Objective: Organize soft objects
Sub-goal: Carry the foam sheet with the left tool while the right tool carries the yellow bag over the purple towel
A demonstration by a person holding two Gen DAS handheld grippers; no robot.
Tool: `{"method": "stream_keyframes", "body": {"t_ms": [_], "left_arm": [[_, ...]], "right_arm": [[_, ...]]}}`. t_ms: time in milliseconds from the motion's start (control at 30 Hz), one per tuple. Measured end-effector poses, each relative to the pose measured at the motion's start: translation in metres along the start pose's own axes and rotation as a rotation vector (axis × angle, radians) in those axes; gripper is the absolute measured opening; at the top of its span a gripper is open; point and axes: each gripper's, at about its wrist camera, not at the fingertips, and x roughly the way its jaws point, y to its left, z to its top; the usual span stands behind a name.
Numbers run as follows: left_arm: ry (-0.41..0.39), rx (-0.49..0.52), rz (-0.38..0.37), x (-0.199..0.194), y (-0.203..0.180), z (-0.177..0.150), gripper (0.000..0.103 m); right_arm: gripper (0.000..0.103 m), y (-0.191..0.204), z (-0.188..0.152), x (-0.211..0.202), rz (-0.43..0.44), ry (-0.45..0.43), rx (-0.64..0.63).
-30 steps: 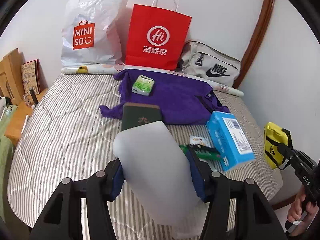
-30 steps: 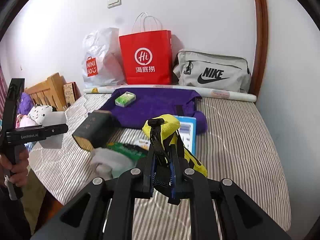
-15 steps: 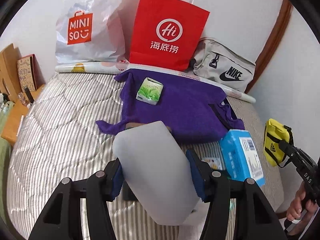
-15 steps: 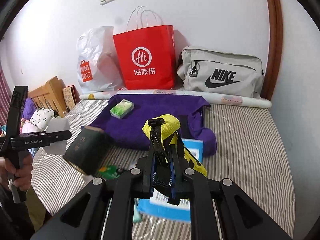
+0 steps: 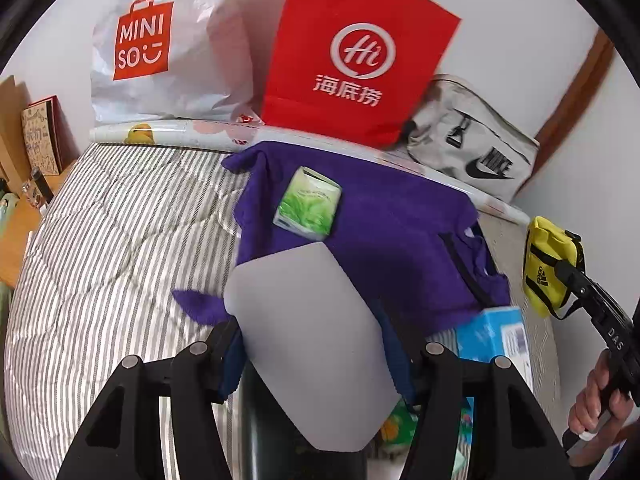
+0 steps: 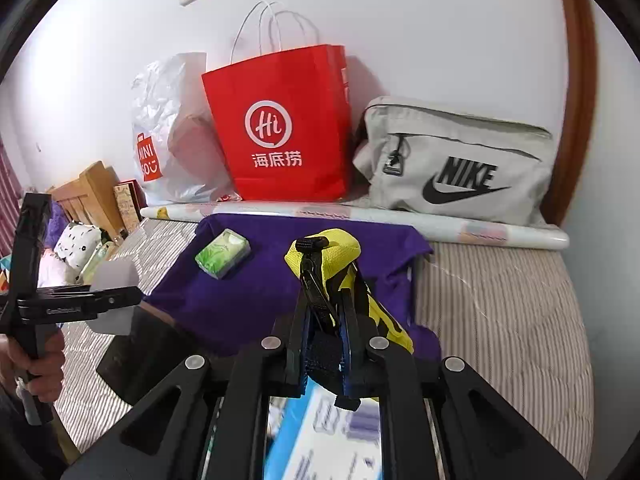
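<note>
My left tool pinches a pale grey soft block above the near edge of the purple cloth on the striped bed. My right tool is pressed together on the yellow pouch, held over the cloth's right side. A green tissue pack lies on the cloth farther left, and a blue box at its near right.
</note>
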Motion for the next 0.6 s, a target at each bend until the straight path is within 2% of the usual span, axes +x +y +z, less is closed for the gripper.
{"method": "stream_keyframes", "body": {"t_ms": [267,433,600], "left_arm": [[0.049,-0.045,-0.016,0.034,0.005,0.032,0.057],[0.106,-0.069,-0.033,0.058,0.006,0.044,0.058],[0.126,-0.073,-0.028,0.076,0.007,0.053,0.058]], "right_arm": [[0.012,0.004,0.014,0.045,-0.014,0.053,-0.031],[0.012,-0.001,0.016,0.070,-0.016,0.109,-0.021],[0.012,-0.006,0.019,0.090,-0.024,0.158,-0.026]]}}
